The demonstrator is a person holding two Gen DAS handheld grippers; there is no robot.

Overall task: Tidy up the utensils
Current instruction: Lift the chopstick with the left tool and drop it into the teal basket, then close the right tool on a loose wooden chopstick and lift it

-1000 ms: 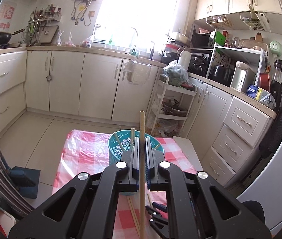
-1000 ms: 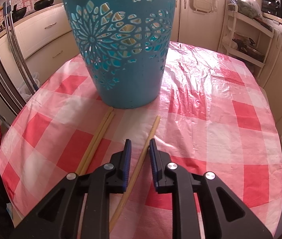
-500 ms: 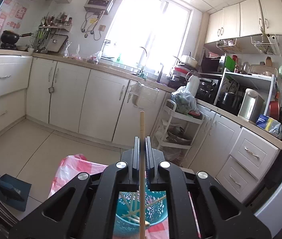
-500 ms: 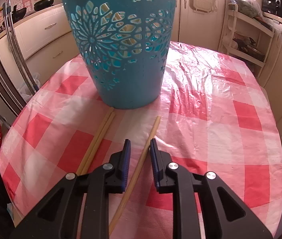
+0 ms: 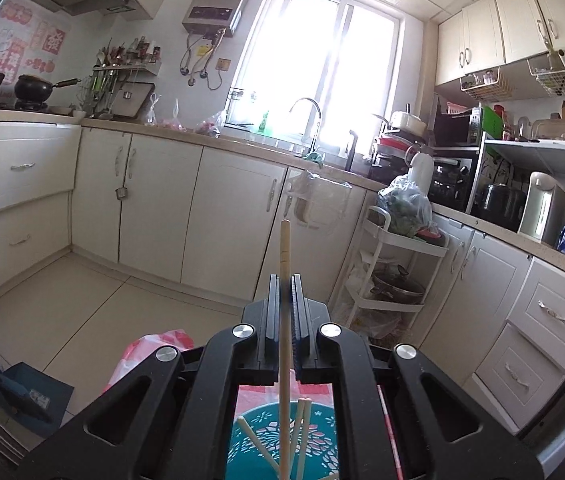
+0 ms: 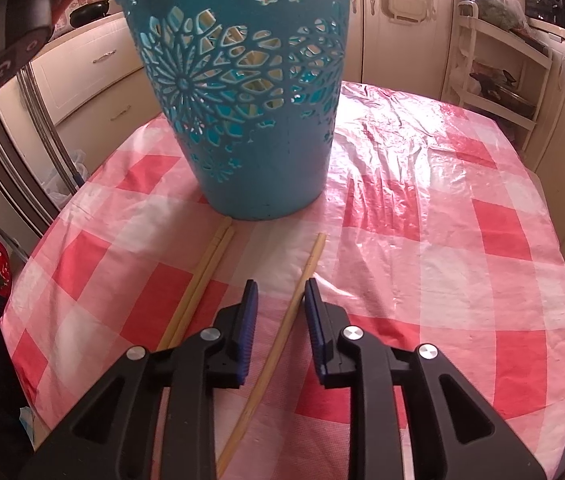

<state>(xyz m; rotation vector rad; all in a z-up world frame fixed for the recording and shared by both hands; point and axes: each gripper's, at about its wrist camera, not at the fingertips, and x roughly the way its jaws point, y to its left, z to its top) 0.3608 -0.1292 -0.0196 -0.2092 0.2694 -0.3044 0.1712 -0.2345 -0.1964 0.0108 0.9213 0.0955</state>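
One blue basket (image 6: 242, 92) on the table. Three chopsticks lie on the cloth: a pair (image 6: 202, 280) plus a single (image 6: 294, 300). Approx. three more chopsticks (image 5: 300, 436) stand inside the basket, and one chopstick (image 5: 284, 256) is held.

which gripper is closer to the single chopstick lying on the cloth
Right. The right gripper is open with its fingers either side of the loose chopstick. The left gripper is up above the basket, shut on another chopstick.

Left wrist view looks from above the basket (image 5: 282, 444); right wrist view faces it (image 6: 238, 92) closely.
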